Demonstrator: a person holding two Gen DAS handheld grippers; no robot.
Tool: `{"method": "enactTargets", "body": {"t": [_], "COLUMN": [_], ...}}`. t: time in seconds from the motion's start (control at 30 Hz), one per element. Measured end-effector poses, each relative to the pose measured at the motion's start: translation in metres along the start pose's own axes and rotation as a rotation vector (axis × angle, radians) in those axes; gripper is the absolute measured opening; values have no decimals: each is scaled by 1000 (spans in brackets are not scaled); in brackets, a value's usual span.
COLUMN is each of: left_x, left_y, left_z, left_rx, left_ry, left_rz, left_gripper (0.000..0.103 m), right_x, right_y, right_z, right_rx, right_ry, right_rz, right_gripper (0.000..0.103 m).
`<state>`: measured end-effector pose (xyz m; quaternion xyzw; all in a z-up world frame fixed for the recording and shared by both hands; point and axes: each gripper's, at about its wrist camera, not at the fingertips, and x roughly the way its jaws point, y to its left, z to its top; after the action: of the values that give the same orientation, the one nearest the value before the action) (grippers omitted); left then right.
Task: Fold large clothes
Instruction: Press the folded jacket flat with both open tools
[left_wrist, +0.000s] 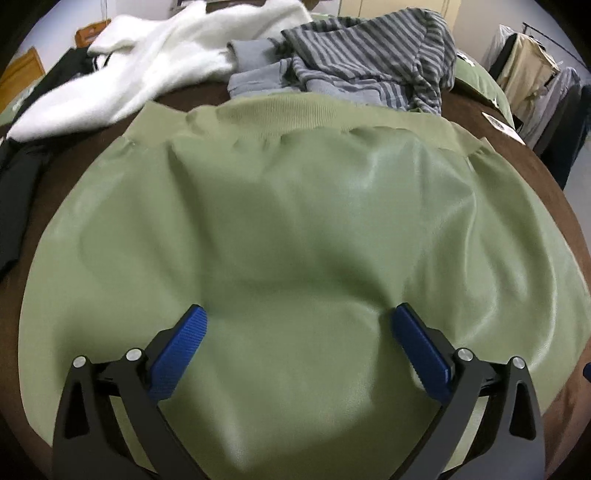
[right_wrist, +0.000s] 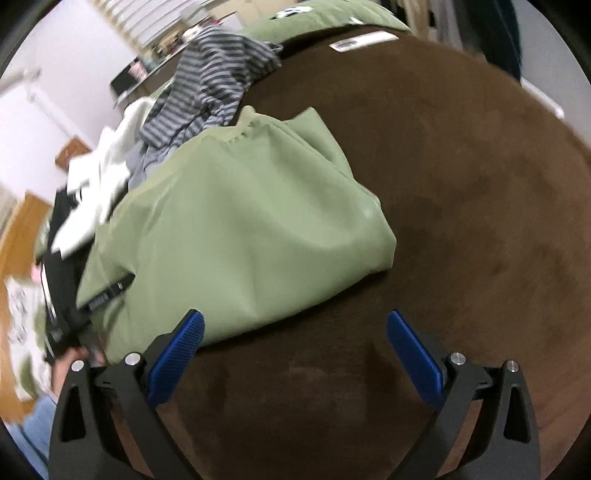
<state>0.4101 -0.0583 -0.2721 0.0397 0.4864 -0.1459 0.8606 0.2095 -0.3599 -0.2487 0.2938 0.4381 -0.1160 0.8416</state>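
Observation:
A large olive-green garment (left_wrist: 295, 229) with a ribbed hem at its far edge lies spread on the brown bed cover (left_wrist: 554, 184). My left gripper (left_wrist: 297, 321) is open and empty, low over the garment's near part. In the right wrist view the same green garment (right_wrist: 243, 229) lies folded over, to the left. My right gripper (right_wrist: 295, 325) is open and empty over the bare brown cover (right_wrist: 443, 221), its left finger at the garment's near edge. The left gripper (right_wrist: 66, 325) shows as a dark blurred shape at the garment's left end.
A white fluffy garment (left_wrist: 155, 62), a grey-striped garment (left_wrist: 369, 55) and a black garment (left_wrist: 18, 192) lie beyond and left of the green one. Hanging clothes (left_wrist: 532, 74) stand at the right. A white label (right_wrist: 362, 40) lies on the far cover.

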Motion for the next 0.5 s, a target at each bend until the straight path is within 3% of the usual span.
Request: {"method": "enactTargets", "body": {"t": [0.17,0.5], "left_x": [0,0], "left_y": [1,1], "left_z": [0,0], "left_rx": [-4,3], "left_ry": [-4,1], "left_rz": [-6,-7], "left_gripper": [98,98], "right_x": [17,39], "right_y": [-5,-22], "right_z": [-2,19], "right_rx": [46,251], "right_ry": [0,-100], "right_rz": [11,164], "right_gripper": [97,98]}}
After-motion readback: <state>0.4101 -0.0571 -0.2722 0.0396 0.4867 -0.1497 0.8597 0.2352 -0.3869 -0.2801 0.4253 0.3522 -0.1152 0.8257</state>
